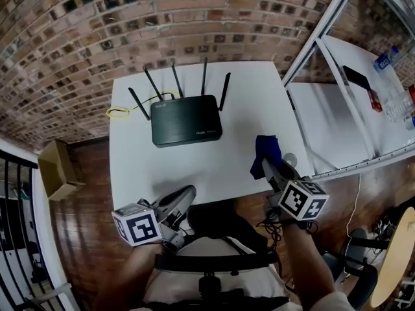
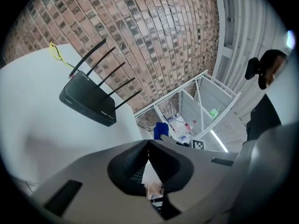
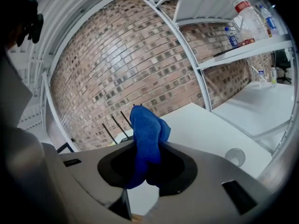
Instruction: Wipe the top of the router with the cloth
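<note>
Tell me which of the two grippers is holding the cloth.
The right gripper: its jaws clamp the blue cloth, which sticks up between them. The left gripper is shut on nothing.

router (image 1: 186, 119) — black, flat, five antennas up | cloth (image 1: 266, 153) — blue, bunched, in right gripper (image 3: 148, 167)

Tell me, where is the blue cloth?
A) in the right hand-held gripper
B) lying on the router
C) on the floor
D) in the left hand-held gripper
A: the blue cloth sticks up from between the shut jaws of the right hand-held gripper.
</note>
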`<state>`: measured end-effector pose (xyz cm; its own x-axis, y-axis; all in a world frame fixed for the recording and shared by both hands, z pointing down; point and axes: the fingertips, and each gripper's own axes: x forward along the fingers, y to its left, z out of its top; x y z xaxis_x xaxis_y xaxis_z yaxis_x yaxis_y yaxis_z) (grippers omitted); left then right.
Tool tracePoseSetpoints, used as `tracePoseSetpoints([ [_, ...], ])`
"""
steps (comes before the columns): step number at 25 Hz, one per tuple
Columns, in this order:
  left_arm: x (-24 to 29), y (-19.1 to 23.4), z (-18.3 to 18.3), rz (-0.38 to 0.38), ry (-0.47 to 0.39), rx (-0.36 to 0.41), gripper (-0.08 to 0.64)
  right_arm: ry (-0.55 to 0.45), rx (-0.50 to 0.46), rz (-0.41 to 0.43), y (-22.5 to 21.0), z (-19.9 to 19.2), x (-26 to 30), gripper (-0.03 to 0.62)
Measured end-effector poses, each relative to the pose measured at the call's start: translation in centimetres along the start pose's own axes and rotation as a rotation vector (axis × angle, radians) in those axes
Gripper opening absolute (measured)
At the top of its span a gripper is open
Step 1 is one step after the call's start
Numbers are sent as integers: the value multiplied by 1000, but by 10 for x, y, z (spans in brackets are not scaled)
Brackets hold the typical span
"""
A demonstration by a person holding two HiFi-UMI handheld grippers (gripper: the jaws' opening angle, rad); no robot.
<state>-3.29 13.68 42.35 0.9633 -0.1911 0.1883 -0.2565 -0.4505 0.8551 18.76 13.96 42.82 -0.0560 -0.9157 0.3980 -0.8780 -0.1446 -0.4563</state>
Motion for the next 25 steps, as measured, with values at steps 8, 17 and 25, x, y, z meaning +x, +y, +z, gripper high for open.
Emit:
tracePoseSetpoints([
  [8,-7,-4,4,45,-58,18,3,-1,84,61,-10,-1,-10,130],
  [17,54,-39,-19,45,-59,3,3,24,79,97,-64,28,-44,129],
  [25,97,-66,-29,55,-82,18,3,24,99,146,-103,53,-57,126],
])
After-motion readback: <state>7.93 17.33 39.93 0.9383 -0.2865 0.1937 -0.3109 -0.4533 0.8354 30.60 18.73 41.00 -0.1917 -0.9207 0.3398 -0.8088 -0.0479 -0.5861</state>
